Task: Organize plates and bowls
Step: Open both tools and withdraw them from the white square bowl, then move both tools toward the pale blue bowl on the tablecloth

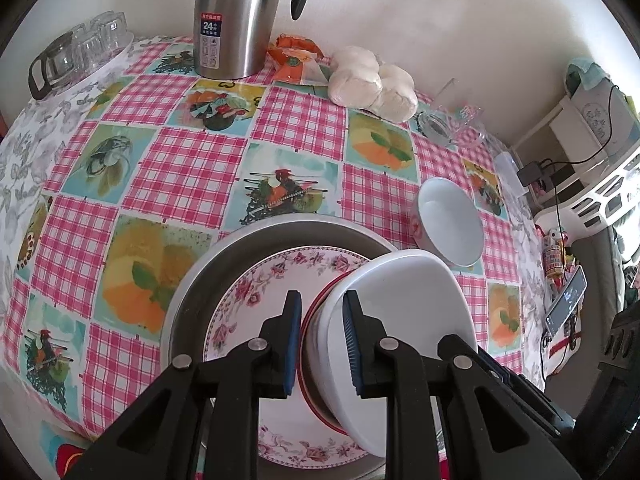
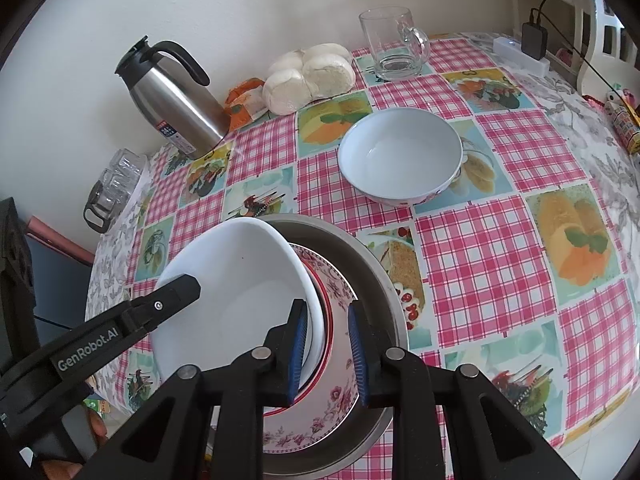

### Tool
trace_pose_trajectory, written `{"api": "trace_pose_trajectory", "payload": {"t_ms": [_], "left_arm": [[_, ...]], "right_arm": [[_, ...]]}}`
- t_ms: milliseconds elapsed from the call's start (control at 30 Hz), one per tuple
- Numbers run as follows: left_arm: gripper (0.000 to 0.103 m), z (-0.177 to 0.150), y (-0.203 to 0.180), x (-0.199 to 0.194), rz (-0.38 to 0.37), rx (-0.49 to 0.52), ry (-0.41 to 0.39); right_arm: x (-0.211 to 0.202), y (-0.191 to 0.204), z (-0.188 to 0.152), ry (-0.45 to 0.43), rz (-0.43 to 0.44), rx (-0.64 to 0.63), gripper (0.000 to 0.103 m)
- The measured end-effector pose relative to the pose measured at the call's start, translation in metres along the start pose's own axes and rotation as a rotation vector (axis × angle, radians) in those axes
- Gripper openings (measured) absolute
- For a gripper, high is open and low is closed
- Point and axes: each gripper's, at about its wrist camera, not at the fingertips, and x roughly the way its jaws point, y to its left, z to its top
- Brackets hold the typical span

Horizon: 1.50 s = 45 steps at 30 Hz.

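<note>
White bowl (image 2: 240, 280) sat tilted over the floral plate (image 1: 256, 292) inside the metal basin (image 1: 224, 252), left gripper (image 1: 322, 344) and right gripper (image 2: 328, 354) each clamped on its rim.

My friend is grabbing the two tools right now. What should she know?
Left tool: shut on the rim of the white bowl.
Right tool: shut on the opposite rim of that bowl, which is tilted over the flowered plate.
The plate lies in the metal basin.
A second white bowl stands alone on the tablecloth.
Done: plate in the basin.
Left: probably settle the held bowl, then fetch the other.
</note>
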Motion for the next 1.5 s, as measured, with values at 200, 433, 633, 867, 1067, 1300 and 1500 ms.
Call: {"api": "trace_pose_trajectory", "payload": {"t_ms": [200, 433, 633, 867, 1067, 1300, 1500], "left_arm": [[0.041, 0.002, 0.005, -0.009, -0.001, -0.038, -0.016], [0.051, 0.003, 0.001, -0.029, -0.043, -0.024, -0.096], [0.062, 0.005, 0.004, -0.044, -0.048, -0.047, -0.167], [0.085, 0.007, 0.01, -0.044, 0.027, -0.055, -0.196], [0.092, 0.006, 0.016, -0.043, 0.119, -0.056, -0.232], [0.1, 0.006, 0.024, -0.044, 0.177, -0.079, -0.259], [0.1, 0.007, 0.015, -0.043, 0.195, -0.045, -0.269]], "right_arm": [[-0.011, 0.003, 0.002, -0.05, 0.014, -0.011, 0.023], [-0.019, 0.006, 0.003, -0.092, 0.027, -0.011, 0.023], [-0.037, 0.006, 0.006, -0.184, 0.036, -0.008, 0.023], [-0.039, -0.001, 0.01, -0.203, -0.007, 0.016, 0.056], [-0.036, -0.002, 0.01, -0.204, -0.024, 0.011, 0.072], [-0.036, -0.007, 0.012, -0.229, -0.044, 0.015, 0.092], [-0.031, -0.014, 0.015, -0.238, -0.068, 0.012, 0.103]]}}
